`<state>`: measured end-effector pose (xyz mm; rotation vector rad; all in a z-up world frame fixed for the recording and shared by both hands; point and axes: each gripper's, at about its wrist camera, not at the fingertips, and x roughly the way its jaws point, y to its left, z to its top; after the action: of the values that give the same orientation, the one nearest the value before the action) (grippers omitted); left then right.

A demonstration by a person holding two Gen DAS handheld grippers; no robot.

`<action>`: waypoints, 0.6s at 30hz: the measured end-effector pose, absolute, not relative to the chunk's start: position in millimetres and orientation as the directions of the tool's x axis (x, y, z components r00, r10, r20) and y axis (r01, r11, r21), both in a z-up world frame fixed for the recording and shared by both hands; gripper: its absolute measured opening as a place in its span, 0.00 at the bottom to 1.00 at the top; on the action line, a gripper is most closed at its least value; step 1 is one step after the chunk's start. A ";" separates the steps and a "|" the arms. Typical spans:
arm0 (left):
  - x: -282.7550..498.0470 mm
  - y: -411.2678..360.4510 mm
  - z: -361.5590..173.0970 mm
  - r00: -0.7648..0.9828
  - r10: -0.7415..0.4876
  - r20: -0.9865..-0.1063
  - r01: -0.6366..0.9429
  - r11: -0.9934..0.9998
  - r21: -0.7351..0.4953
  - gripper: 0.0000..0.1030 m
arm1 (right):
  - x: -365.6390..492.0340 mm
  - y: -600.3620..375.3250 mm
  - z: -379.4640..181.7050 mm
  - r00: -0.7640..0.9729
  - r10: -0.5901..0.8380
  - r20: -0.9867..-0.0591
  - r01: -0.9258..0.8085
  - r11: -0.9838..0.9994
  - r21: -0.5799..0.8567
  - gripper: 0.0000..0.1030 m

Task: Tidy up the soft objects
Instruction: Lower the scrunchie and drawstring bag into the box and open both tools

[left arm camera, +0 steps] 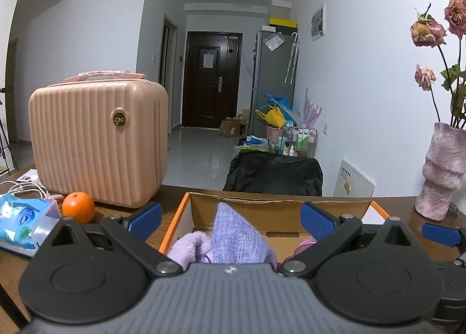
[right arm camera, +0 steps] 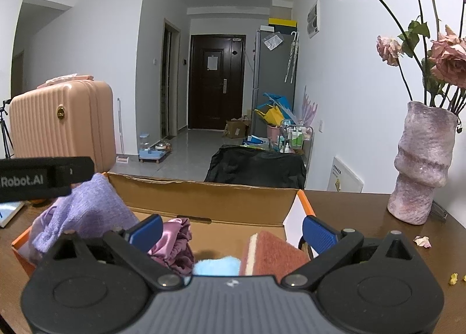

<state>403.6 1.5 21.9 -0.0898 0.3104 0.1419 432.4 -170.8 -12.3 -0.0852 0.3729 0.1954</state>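
An open cardboard box [left arm camera: 279, 206] with orange edges stands on the brown table; it also shows in the right wrist view [right arm camera: 204, 200]. A lavender towel [left arm camera: 236, 235] stands up in its left part, also in the right wrist view [right arm camera: 87, 211]. A pink satin cloth [right arm camera: 177, 240], a light blue soft piece [right arm camera: 217, 265] and a reddish sponge [right arm camera: 271, 252] lie in the box. My left gripper [left arm camera: 231, 219] is open and empty above the towel. My right gripper [right arm camera: 233, 230] is open and empty above the box's right part.
A pink ribbed case [left arm camera: 96, 141] stands at the left with an orange [left arm camera: 78, 207] and a tissue pack [left arm camera: 24, 223] in front of it. A mauve vase [right arm camera: 422, 165] of dried roses stands at the right. Petals [right arm camera: 422, 240] lie on the table. A black chair back [left arm camera: 273, 173] is behind the table.
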 end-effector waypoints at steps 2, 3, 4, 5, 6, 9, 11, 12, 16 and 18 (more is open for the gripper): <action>398.0 1.8 22.0 0.943 0.128 -0.307 -0.155 0.986 -0.065 1.00 | 426.8 -173.1 -12.2 0.916 0.177 -0.361 -0.206 0.978 -0.042 0.99; 395.1 2.1 22.1 0.944 0.128 -0.305 -0.155 0.986 -0.066 1.00 | 423.5 -174.6 -11.8 0.917 0.180 -0.356 -0.207 0.978 -0.038 0.99; 392.2 2.3 21.9 0.944 0.129 -0.303 -0.156 0.986 -0.066 1.00 | 420.3 -176.1 -11.4 0.918 0.181 -0.352 -0.206 0.978 -0.034 0.99; 389.4 2.6 21.5 0.944 0.131 -0.301 -0.157 0.986 -0.064 1.00 | 416.9 -177.5 -11.1 0.920 0.183 -0.347 -0.206 0.978 -0.029 0.99; 385.8 2.4 21.2 0.944 0.135 -0.300 -0.160 0.985 -0.059 1.00 | 413.3 -178.9 -10.9 0.921 0.185 -0.343 -0.206 0.978 -0.025 0.99; 375.5 2.2 19.8 0.944 0.141 -0.299 -0.163 0.985 -0.050 1.00 | 401.7 -183.4 -9.6 0.925 0.190 -0.329 -0.208 0.978 -0.021 0.99; 368.6 2.5 19.0 0.944 0.140 -0.299 -0.162 0.986 -0.050 1.00 | 394.5 -186.0 -9.5 0.927 0.195 -0.322 -0.211 0.977 -0.016 0.99; 367.1 3.5 19.1 0.944 0.140 -0.299 -0.162 0.986 -0.051 1.00 | 392.2 -188.1 -9.5 0.927 0.196 -0.320 -0.211 0.977 -0.012 0.99; 355.9 4.4 17.4 0.944 0.139 -0.299 -0.161 0.985 -0.053 1.00 | 379.3 -193.5 -10.0 0.929 0.199 -0.313 -0.210 0.978 -0.001 0.99; 349.3 4.4 15.8 0.943 0.137 -0.303 -0.160 0.986 -0.054 1.00 | 371.4 -195.8 -10.7 0.929 0.202 -0.310 -0.212 0.977 0.004 0.99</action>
<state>349.3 4.4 15.8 -0.0780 0.3030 0.1515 371.4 -195.8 -10.7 -0.0300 0.3145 0.2121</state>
